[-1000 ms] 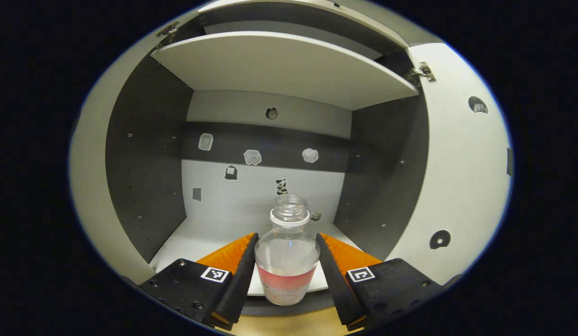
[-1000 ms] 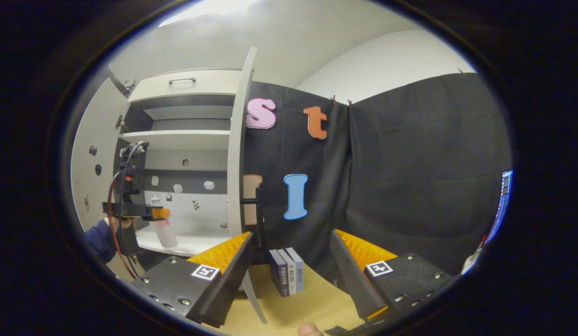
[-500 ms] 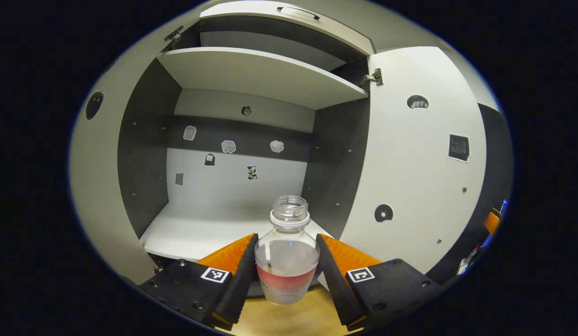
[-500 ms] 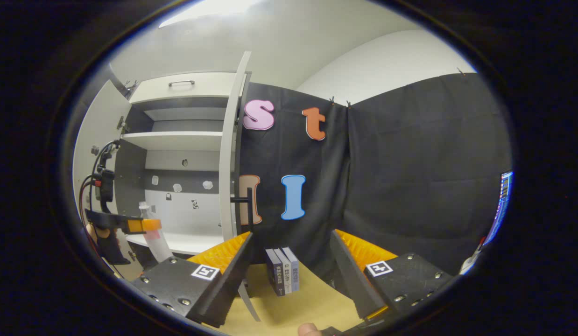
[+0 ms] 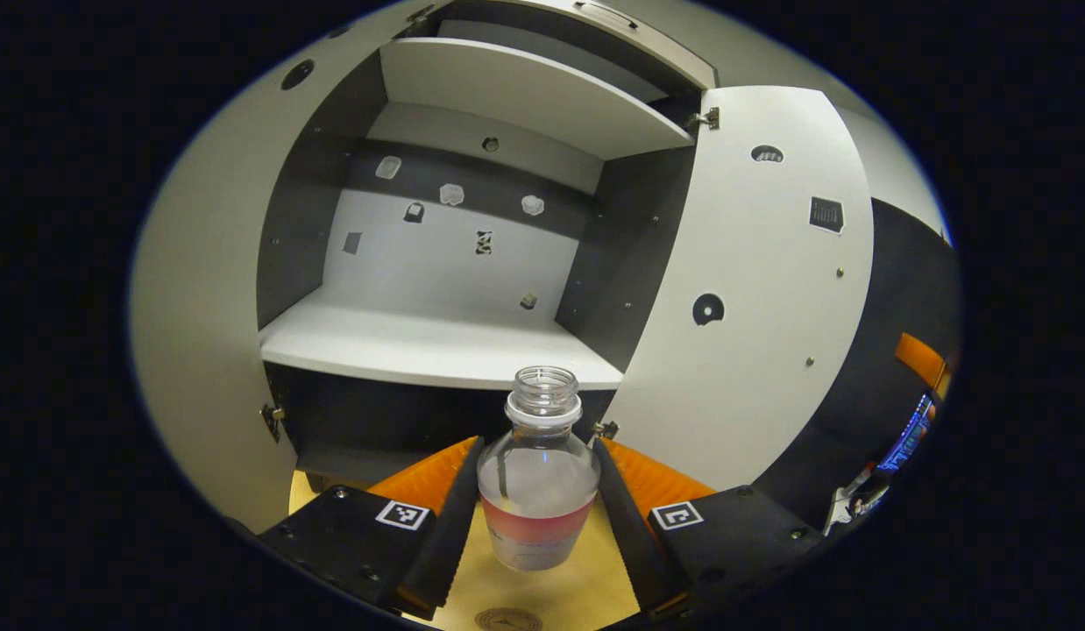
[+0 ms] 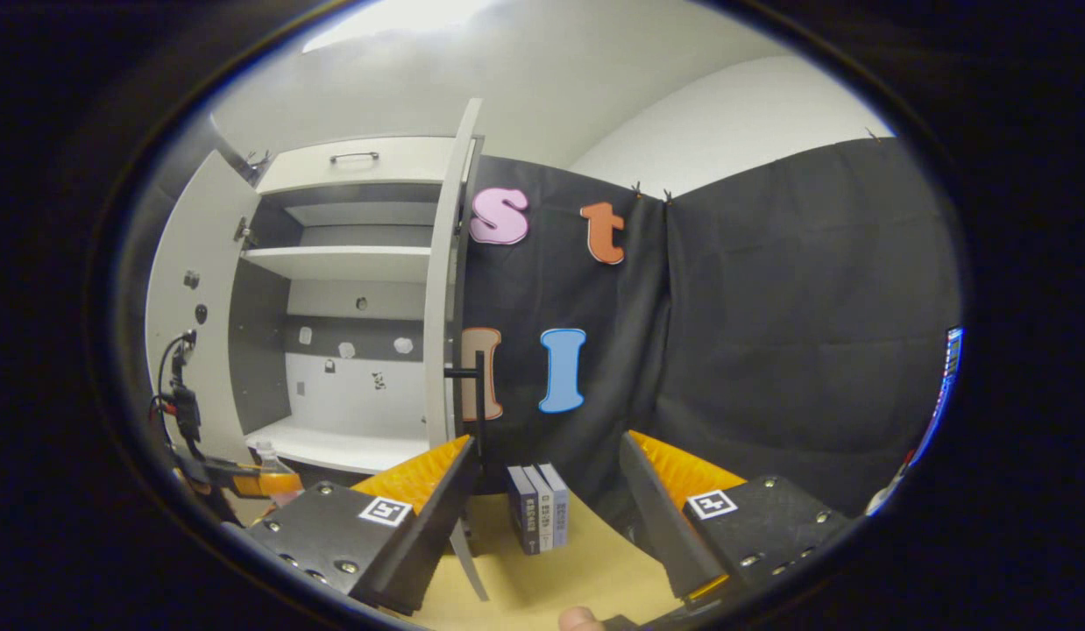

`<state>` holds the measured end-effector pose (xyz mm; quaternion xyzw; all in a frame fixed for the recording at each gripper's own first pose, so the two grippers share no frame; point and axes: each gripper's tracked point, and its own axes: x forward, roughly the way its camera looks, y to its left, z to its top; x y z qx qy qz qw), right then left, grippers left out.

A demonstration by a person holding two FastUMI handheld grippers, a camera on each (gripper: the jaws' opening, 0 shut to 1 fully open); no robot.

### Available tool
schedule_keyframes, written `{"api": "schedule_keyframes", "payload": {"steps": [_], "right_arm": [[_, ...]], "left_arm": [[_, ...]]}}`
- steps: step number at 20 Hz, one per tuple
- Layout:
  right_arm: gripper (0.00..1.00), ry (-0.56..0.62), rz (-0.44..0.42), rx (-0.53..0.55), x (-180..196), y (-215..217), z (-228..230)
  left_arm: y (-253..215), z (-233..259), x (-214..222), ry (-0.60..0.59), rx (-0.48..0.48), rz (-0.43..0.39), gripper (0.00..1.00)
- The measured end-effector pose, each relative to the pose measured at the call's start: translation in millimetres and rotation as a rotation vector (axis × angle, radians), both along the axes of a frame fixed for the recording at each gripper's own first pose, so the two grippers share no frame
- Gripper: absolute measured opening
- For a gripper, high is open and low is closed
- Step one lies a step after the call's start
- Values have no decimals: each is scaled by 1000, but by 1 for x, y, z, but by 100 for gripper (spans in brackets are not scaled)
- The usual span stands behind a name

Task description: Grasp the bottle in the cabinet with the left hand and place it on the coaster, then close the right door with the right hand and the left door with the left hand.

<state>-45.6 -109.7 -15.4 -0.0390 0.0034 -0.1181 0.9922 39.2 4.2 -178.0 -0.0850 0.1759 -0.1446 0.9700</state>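
The left gripper (image 5: 537, 491) fingers pinch an uncapped bottle (image 5: 537, 478) holding a little clear liquid; right gripper (image 6: 549, 499) fingers spread, empty.

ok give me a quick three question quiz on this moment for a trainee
1. True or false: the left gripper is shut on the bottle.
2. Multiple choice: where is the bottle now? A) standing on the cabinet shelf B) held in front of the cabinet, over the wooden table C) standing on the coaster
3. Fill in: the right gripper is ____, with nothing between its fingers; a small stack of books stands on the table beyond them.

Key: 1 true. 2 B. 3 open.
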Motion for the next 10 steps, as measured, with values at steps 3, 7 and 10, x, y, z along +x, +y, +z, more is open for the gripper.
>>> {"api": "schedule_keyframes", "payload": {"steps": [3, 7, 10], "right_arm": [[99, 5, 6, -10, 0, 2, -2], [99, 13, 2, -24, 1, 3, -5], [99, 18, -8, -29, 2, -1, -6]], "left_arm": [[5, -36, -17, 35, 1, -14, 77], [7, -83, -42, 99, 13, -36, 78], [4, -115, -57, 161, -9, -60, 78]]}}
